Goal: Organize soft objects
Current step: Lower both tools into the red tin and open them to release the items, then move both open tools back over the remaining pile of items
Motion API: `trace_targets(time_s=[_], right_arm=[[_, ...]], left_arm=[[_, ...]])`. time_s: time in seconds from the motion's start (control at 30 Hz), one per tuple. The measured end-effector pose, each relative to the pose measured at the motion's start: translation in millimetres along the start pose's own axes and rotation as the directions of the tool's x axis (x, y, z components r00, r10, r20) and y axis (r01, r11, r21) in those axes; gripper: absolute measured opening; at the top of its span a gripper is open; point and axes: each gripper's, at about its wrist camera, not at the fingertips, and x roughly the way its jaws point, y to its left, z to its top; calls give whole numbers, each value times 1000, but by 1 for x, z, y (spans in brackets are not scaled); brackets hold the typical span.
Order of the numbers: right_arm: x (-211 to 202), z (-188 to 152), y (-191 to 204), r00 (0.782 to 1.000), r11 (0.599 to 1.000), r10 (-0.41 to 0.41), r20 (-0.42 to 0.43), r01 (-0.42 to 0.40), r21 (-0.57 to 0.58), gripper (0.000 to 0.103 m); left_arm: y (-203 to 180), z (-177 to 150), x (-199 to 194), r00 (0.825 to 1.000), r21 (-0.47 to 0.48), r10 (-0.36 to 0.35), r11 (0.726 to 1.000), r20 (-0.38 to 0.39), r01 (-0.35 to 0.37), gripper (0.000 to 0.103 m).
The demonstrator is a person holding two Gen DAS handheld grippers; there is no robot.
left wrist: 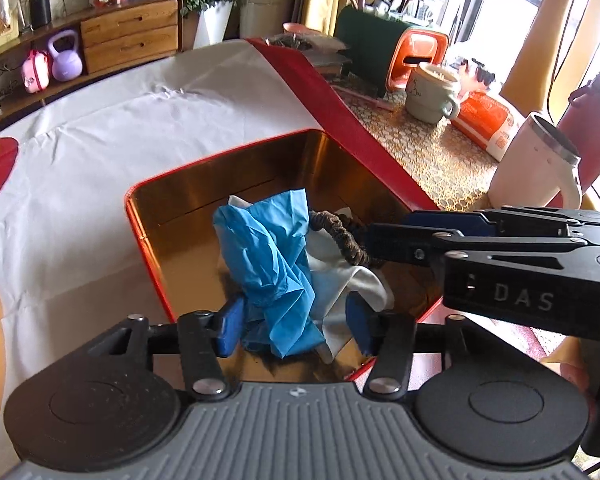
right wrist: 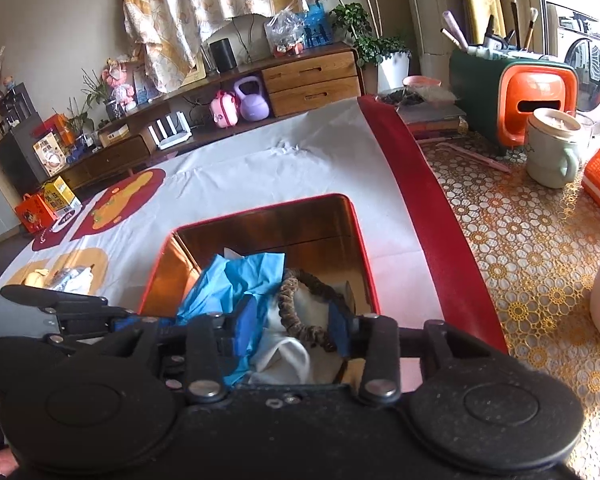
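Left gripper (left wrist: 296, 330) hangs over the near end of an open red metal tin with a shiny gold inside (left wrist: 148, 256); jaws parted, blue pads either side of a crumpled blue plastic glove (left wrist: 268, 256), not pressing on it, so it lies released. Right gripper (right wrist: 294, 326) reaches into the same tin from the right side, jaws also parted, gripping nothing; a brown fabric hair scrunchie (right wrist: 300, 312) lies between its pads, and contact with them cannot be told.

All soft items sit inside the tin: one blue glove, one scrunchie, one white cloth (left wrist: 360, 280) under both. The two grippers crowd each other over the tin, the right one's black fingers crossing just beyond the left one's right pad.

The tin stands on a white sheet with a red border (left wrist: 140, 120). Right of it, on a gold-patterned tablecloth (right wrist: 520, 240): one pale green mug (right wrist: 552, 152), one white tumbler with a steel rim (left wrist: 536, 160), one orange-fronted green box holding brushes (right wrist: 512, 92). Far shelf: one purple kettlebell (right wrist: 252, 100).
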Motion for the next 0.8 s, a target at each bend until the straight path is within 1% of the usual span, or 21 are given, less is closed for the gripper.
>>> trace_targets(time_s=[0.07, 0.2, 0.27, 0.4, 0.53, 0.57, 0.63, 0.77, 0.8], right_arm=[[-6, 0, 2, 1000, 1000, -1, 7, 1, 1, 42], [-20, 1, 7, 1000, 1000, -4, 18, 4, -9, 51], [-27, 0, 9, 1000, 1000, -6, 28, 6, -10, 53], [-41, -1, 17, 999, 1000, -5, 47, 6, -23, 62], [-56, -2, 30, 997, 999, -4, 75, 7, -45, 65], [-59, -2, 33, 997, 999, 1, 80, 3, -48, 67], [-66, -3, 40, 996, 999, 8, 89, -4, -50, 69], [-77, -5, 54, 994, 998, 23, 107, -16, -63, 73], [-80, -5, 58, 993, 998, 28, 112, -21, -67, 75]], left_arm=[[0, -2, -7, 1000, 4, 4, 1000, 8, -4, 54], [3, -6, -24, 999, -14, 9, 1000, 30, -8, 54], [5, -9, -33, 999, -23, 16, 1000, 47, -15, 54], [10, -14, -53, 996, -41, 36, 999, 78, -33, 54], [15, -21, -75, 993, -47, 42, 998, 114, -36, 54], [16, -23, -81, 991, -47, 44, 998, 124, -39, 58], [19, -27, -93, 988, -49, 43, 998, 146, -36, 65], [27, -37, -117, 983, -63, 49, 997, 177, -38, 66], [30, -39, -122, 982, -67, 51, 997, 182, -40, 66]])
